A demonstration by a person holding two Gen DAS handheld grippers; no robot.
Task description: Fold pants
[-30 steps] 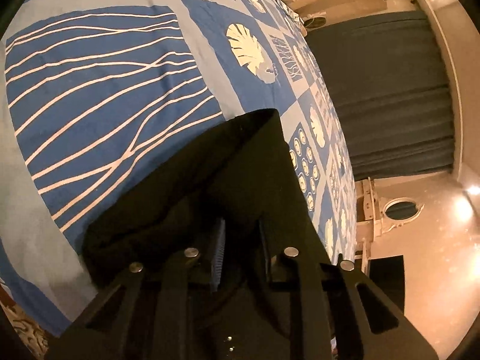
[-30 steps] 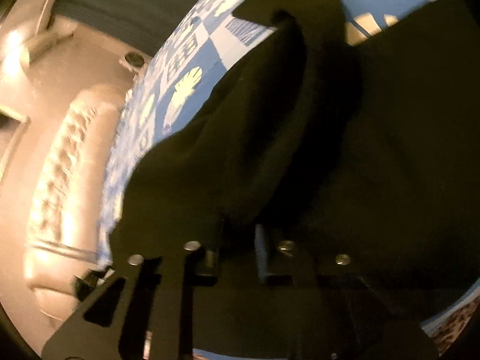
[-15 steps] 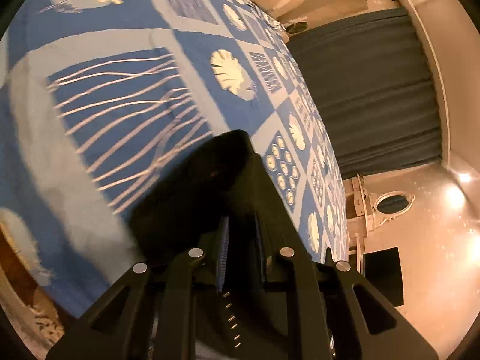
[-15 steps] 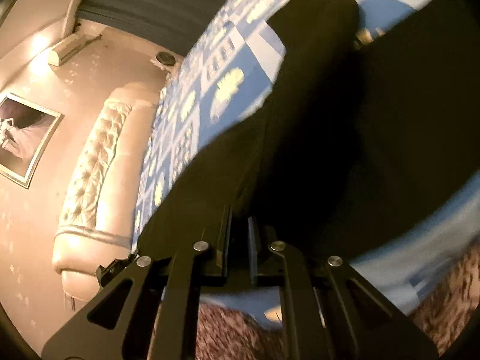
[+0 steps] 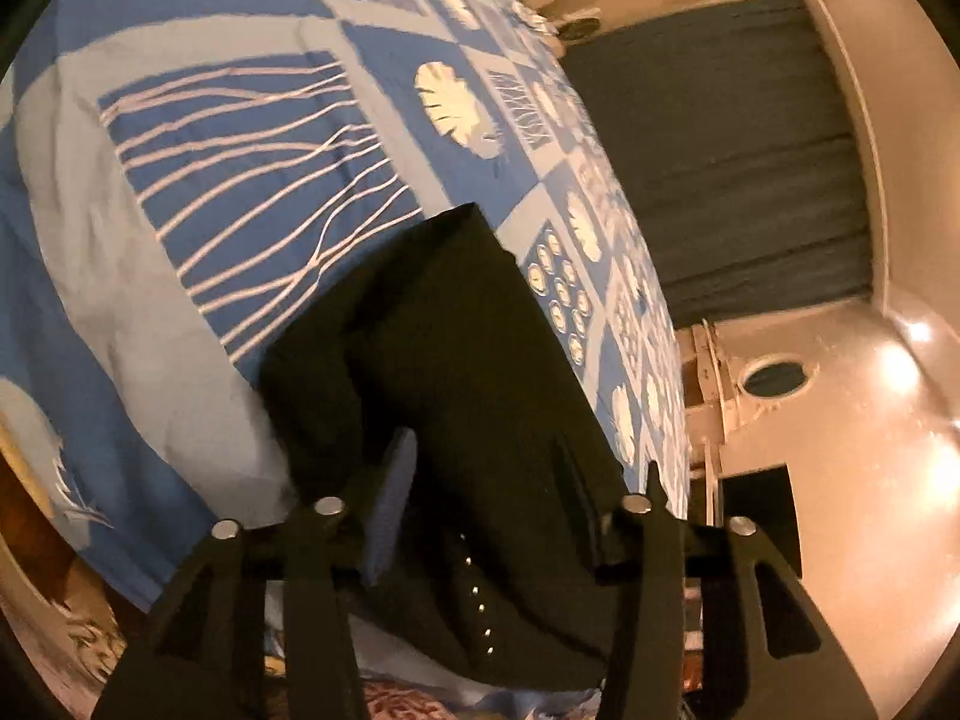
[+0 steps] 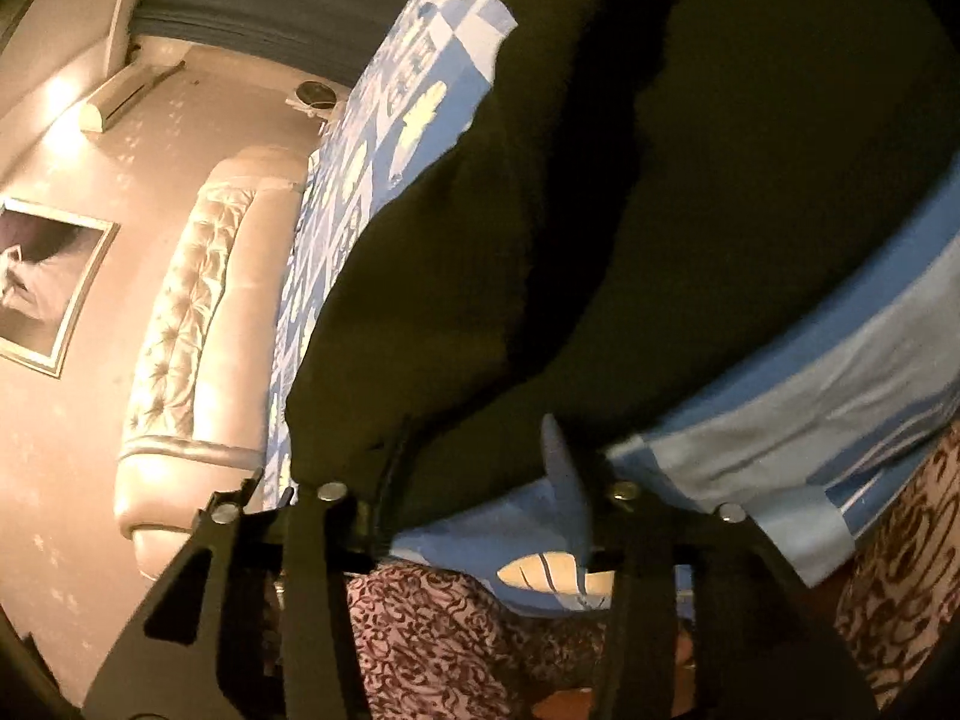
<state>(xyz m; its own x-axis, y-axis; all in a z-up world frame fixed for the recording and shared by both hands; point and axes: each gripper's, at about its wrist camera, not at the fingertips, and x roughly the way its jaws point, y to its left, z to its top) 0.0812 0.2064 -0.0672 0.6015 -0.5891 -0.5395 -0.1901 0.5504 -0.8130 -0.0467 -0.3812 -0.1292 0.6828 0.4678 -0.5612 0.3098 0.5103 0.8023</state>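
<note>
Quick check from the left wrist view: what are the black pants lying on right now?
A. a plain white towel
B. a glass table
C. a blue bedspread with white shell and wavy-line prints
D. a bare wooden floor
C: the black pants rest on the blue bedspread, whose white wavy lines and shell shapes show around the cloth's far edge.

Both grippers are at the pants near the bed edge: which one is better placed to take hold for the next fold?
Probably left gripper: its opening fingers straddle the black pants. The right gripper only reaches their edge.
</note>
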